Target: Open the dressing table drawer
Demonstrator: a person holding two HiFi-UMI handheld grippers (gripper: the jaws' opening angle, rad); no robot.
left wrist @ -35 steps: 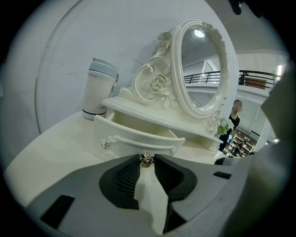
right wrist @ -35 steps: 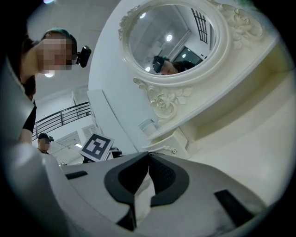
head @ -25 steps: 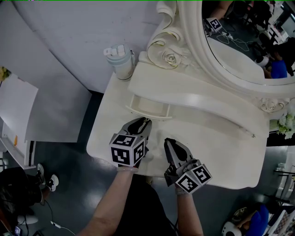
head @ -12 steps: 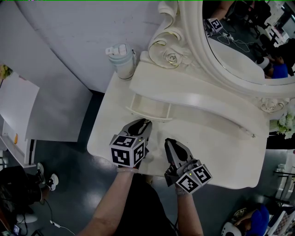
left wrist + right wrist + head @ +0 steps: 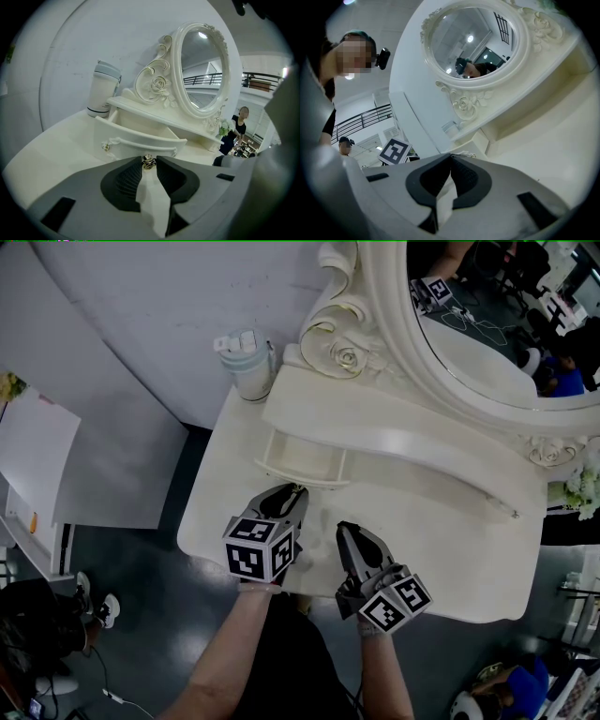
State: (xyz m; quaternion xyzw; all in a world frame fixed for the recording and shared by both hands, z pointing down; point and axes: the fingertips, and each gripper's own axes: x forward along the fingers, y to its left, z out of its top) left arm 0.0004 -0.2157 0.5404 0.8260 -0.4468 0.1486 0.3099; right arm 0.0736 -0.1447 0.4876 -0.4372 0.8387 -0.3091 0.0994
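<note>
honestly not much has changed over the last second. the drawer (image 5: 302,457) sticks out from under the raised shelf (image 5: 412,442) just as far as it did, partly open with its pale inside showing, and neither hand has shifted. so we read this as a pause mid-pull, not a finished job.

our left gripper (image 5: 295,489) is pinching the little gold knob (image 5: 148,162) on the drawer front, a pad pressed on either side, so the grip looks intact. the right gripper (image 5: 343,527) hovers just beside it over the bench (image 5: 431,521), jaws pressed together on nothing.

the drawer is at the left of the bench, below the oval mirror (image 5: 487,343) and near the lidded flask (image 5: 246,367). we'd guess there's more travel left, so the next bit is a straight pull towards us. yank it sideways and that small knob could slip out of the pads.
</note>
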